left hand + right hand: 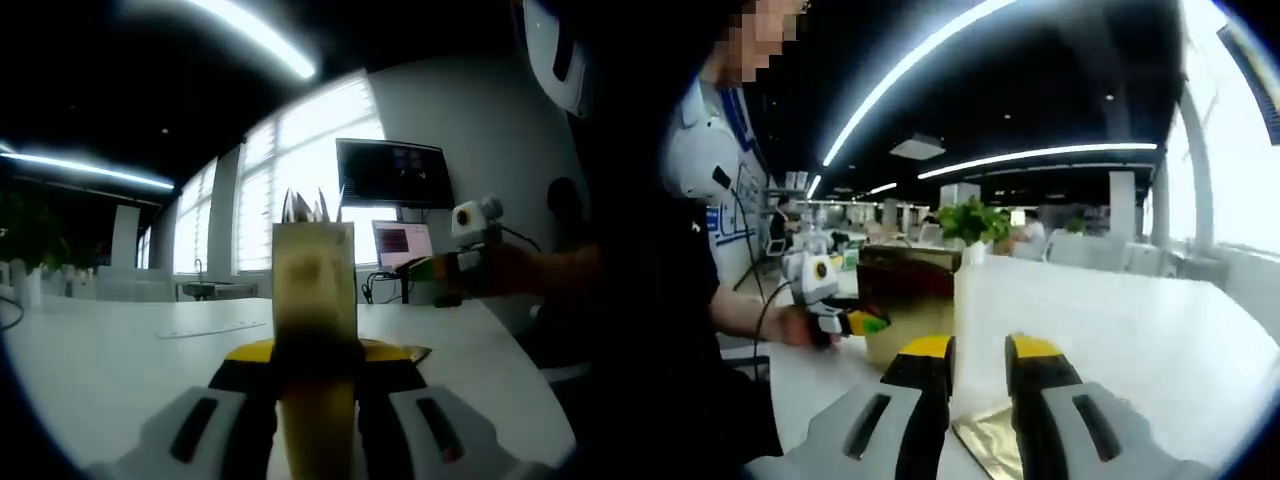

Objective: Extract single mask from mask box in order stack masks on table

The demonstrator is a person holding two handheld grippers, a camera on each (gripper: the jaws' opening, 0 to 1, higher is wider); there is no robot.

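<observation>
The box [314,285] is gold with a dark reddish upper band [908,280]. Both sets of tongs [978,375] are black with yellow tips and grey bases. The worktop [1120,320] is white. A gold sheet [990,435] lies beneath the right tongs.

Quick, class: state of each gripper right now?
Left gripper: shut on the mask box.
Right gripper: open, holding nothing.

The right gripper [978,375], jaws slightly apart, hovers over the white table [1120,330] facing the mask box [908,305].
</observation>
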